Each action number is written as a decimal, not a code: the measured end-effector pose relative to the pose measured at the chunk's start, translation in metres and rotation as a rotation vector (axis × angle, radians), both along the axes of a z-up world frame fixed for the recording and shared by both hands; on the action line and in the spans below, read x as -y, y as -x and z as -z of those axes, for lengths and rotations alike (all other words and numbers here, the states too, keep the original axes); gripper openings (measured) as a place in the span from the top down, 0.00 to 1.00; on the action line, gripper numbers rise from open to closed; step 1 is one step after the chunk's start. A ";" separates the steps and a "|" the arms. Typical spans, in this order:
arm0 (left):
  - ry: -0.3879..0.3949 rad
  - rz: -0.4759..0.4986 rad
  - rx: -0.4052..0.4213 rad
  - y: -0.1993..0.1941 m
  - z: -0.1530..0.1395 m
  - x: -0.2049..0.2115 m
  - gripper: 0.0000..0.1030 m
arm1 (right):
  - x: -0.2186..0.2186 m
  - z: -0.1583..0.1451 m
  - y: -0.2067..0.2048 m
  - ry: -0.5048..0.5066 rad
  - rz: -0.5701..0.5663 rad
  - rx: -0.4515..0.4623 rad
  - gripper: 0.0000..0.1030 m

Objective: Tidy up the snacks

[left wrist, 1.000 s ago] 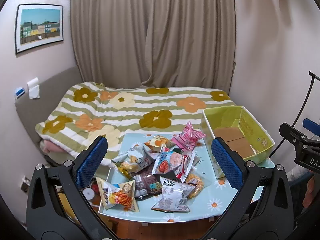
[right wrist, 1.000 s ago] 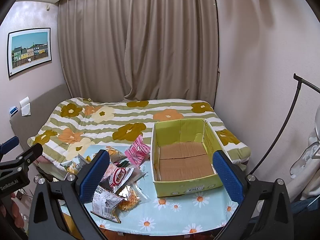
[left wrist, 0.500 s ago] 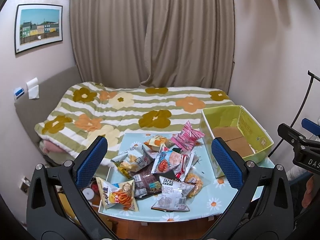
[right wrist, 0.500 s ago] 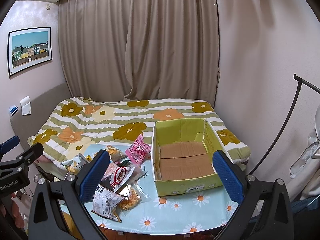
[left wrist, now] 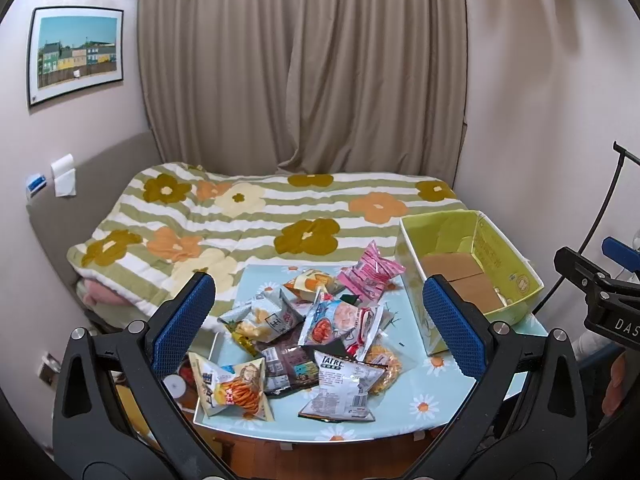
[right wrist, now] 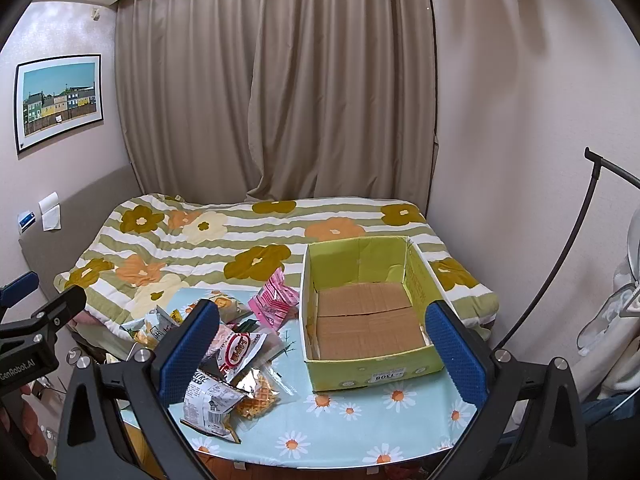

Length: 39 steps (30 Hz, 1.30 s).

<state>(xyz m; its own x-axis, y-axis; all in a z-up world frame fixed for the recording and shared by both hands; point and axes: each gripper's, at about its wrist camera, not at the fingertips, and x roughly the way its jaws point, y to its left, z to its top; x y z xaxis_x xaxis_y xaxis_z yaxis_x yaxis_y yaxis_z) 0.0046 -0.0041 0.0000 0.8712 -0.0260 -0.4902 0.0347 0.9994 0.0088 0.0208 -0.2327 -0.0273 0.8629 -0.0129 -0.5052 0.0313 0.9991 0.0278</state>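
Both tongs are held above the near edge of the counter (left wrist: 424, 404), which carries a pale blue daisy-print cover. The left tongs (left wrist: 318, 322) stand wide apart, gripping nothing; the right tongs (right wrist: 322, 346) likewise stand wide apart with nothing between the blue pads. The snacks sit in a loose heap (left wrist: 308, 332) on the left half of the counter, packets overlapping one another. Items identified in the heap: a pink packet (left wrist: 370, 274) at the far side, nearest the box; a white packet with dark lettering (left wrist: 340, 388) at the near side; an orange-stick snack packet (left wrist: 236, 390) at the near left corner; a clear bag of waffle pieces (right wrist: 258, 398) on the heap's near right side. The green cardboard box (right wrist: 372, 370) stands on the right half of the counter, open-topped, brown floor bare, apart from the heap. A bed with a flowered striped blanket (right wrist: 256, 248) lies beyond the counter's far edge.
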 end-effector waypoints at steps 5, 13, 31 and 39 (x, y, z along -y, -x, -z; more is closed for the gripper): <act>0.001 -0.008 -0.011 -0.001 -0.002 0.002 0.00 | 0.001 -0.001 -0.001 -0.005 -0.005 -0.007 0.01; 0.006 -0.038 -0.033 -0.005 -0.005 0.006 0.00 | 0.012 -0.007 -0.012 -0.012 -0.016 -0.026 0.01; -0.110 -0.067 -0.233 -0.036 0.057 -0.030 0.00 | -0.013 0.054 -0.057 -0.107 -0.284 -0.166 0.00; -0.225 0.078 -0.383 -0.116 0.115 -0.059 0.00 | -0.066 0.108 -0.114 0.072 -0.398 -0.283 0.01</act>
<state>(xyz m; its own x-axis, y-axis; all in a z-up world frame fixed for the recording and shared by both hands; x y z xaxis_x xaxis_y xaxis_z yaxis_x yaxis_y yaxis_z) 0.1203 0.0554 -0.1146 0.6256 0.0594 -0.7779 0.1530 0.9684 0.1971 0.1345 -0.1665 -0.1352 0.6365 0.2465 -0.7308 -0.3573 0.9340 0.0039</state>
